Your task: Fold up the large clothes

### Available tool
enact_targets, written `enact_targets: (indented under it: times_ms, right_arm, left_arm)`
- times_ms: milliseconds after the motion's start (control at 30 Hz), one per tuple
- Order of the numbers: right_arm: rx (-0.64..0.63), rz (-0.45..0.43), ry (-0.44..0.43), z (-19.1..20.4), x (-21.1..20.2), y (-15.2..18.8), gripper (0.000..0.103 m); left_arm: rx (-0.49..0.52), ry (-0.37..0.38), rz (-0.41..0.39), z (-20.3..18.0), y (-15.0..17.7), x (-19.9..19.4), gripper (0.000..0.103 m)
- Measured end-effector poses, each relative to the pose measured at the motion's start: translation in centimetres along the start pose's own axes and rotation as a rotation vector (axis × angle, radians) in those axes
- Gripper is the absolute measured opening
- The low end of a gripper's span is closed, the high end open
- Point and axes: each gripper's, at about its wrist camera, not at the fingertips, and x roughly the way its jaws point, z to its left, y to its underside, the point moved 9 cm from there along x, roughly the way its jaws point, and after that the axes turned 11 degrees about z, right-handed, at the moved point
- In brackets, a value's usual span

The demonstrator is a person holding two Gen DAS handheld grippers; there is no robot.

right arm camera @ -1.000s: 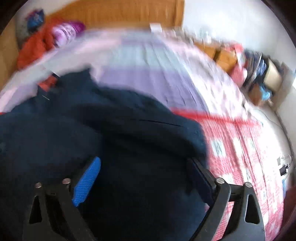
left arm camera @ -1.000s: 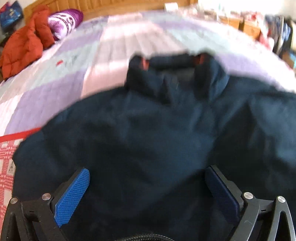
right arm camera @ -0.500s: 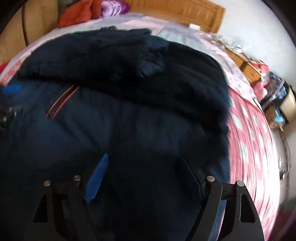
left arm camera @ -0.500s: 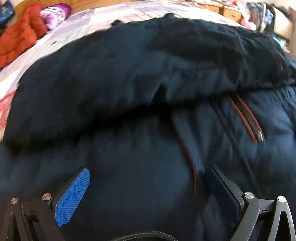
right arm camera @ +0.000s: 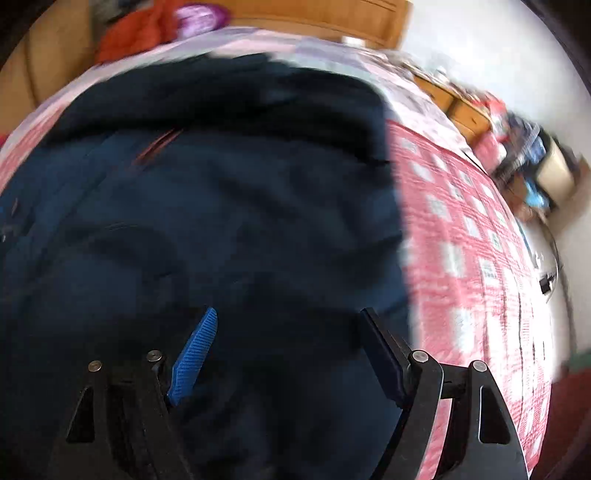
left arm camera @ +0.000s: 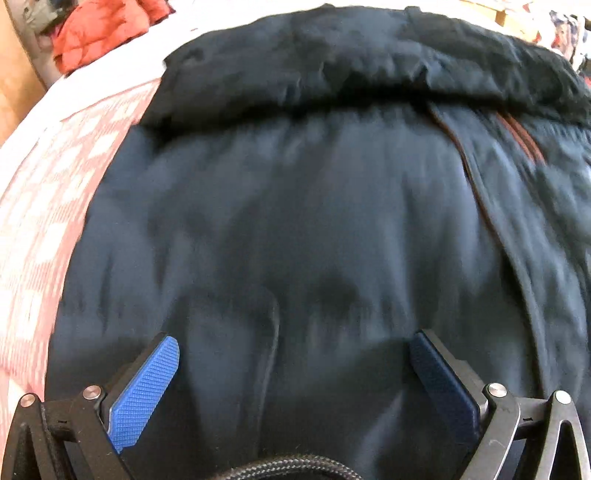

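A large dark navy padded jacket [left arm camera: 314, 221] lies spread on the bed, with a thick fold of its far part [left arm camera: 351, 70] laid back over the body and an orange-trimmed zip [left arm camera: 517, 140] at the right. My left gripper [left arm camera: 295, 354] is open just above the jacket's near part. In the right wrist view the same jacket [right arm camera: 221, 203] fills the left and middle. My right gripper [right arm camera: 288, 325] is open over its near right part, close to the jacket's right edge. Neither holds any cloth.
The bed carries a pink-and-white checked quilt [right arm camera: 472, 240] to the right and also at the left [left arm camera: 40, 206]. An orange-red garment [left arm camera: 103, 26] lies at the bed's head by a wooden headboard [right arm camera: 325, 14]. Cluttered wooden drawers [right arm camera: 465, 110] stand along the right wall.
The jacket's far part, with the collar, has come over toward me and lies folded on the body. Both grippers have drawn back to the jacket's near part, still open.
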Motion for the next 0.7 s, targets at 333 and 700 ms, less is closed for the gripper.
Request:
enact_targets:
  times_ms: [333,700]
  right_arm:
    - [0.01,-0.024,0.007,0.7,-4.6,11.1,0.082]
    - [-0.096,0.058,-0.045,1.7,-8.5,22.7,0.082]
  left_arm:
    - [-0.199,-0.06,0.056,6.5,12.2,-2.8,0.103]
    - [-0.15,-0.146,0.09,6.8,22.5,-7.7,0.103]
